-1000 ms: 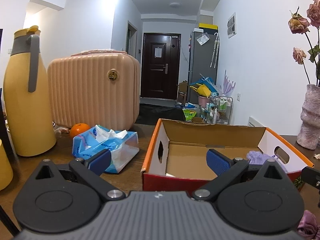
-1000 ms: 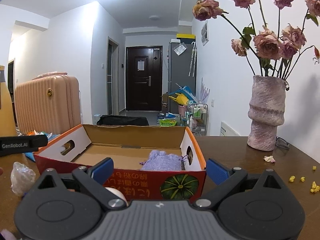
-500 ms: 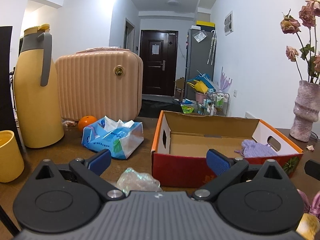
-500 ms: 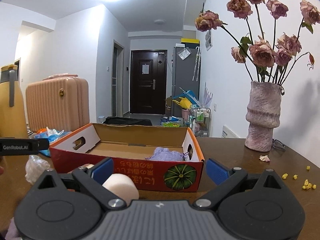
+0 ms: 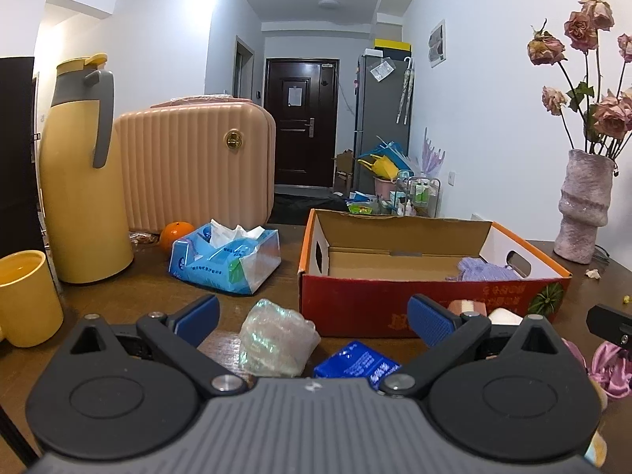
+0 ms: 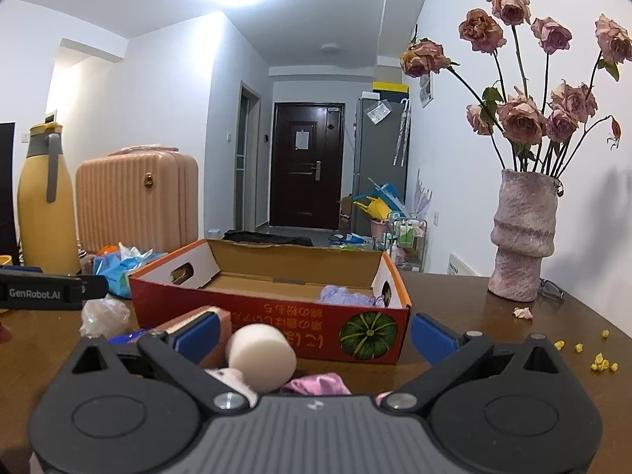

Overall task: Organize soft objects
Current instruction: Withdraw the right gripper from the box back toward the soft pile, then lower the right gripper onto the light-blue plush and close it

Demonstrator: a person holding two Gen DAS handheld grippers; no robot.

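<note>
Both grippers' fingers apart, empty: left gripper lined up on crinkled bag lower centre, right gripper on foam cylinder, box waiting behind.

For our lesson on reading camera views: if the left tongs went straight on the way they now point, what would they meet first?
Most likely the crumpled clear plastic bag, which lies on the table between the open left tongs. Beyond it stands the red cardboard box. Depth is uncertain; the tongs might pass over the bag.
</note>
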